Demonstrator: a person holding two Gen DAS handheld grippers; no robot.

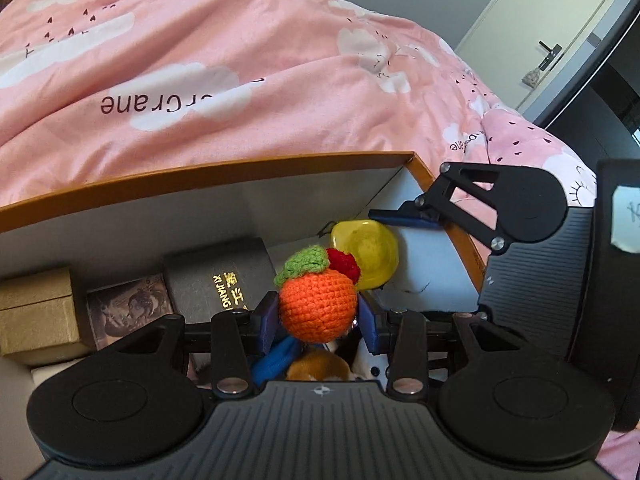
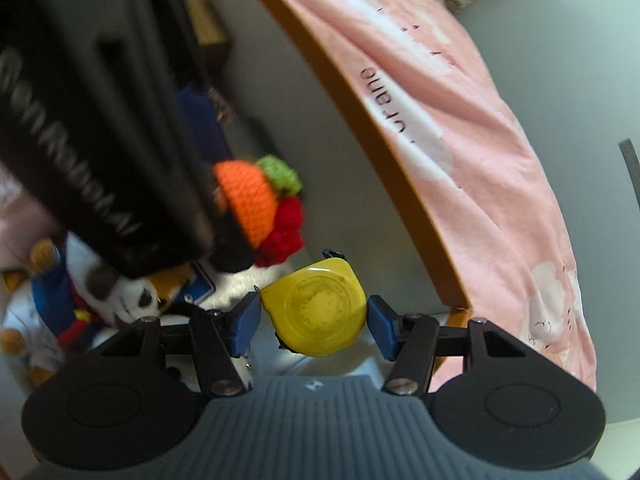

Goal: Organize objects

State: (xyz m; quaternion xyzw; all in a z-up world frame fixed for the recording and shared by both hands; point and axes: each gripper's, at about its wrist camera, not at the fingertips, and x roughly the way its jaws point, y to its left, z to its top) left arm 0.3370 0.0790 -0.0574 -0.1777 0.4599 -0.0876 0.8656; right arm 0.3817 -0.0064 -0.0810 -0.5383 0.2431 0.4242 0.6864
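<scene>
My left gripper (image 1: 318,318) is shut on an orange crocheted fruit (image 1: 318,306) with a green leaf and a red part, held over the inside of a white box (image 1: 120,216) with an orange rim. The fruit also shows in the right wrist view (image 2: 250,196). My right gripper (image 2: 314,318) has its blue pads on either side of a yellow tape measure (image 2: 318,312), with small gaps at both pads. The tape measure leans in the box's far right corner (image 1: 366,254). The right gripper shows at the right of the left wrist view (image 1: 404,218).
The box holds a black case with gold lettering (image 1: 224,276), a gold box (image 1: 36,316), a dark picture card (image 1: 128,308) and plush toys (image 2: 100,300). A pink quilt (image 1: 240,80) on a bed lies beyond the box. A door (image 1: 560,24) stands at the far right.
</scene>
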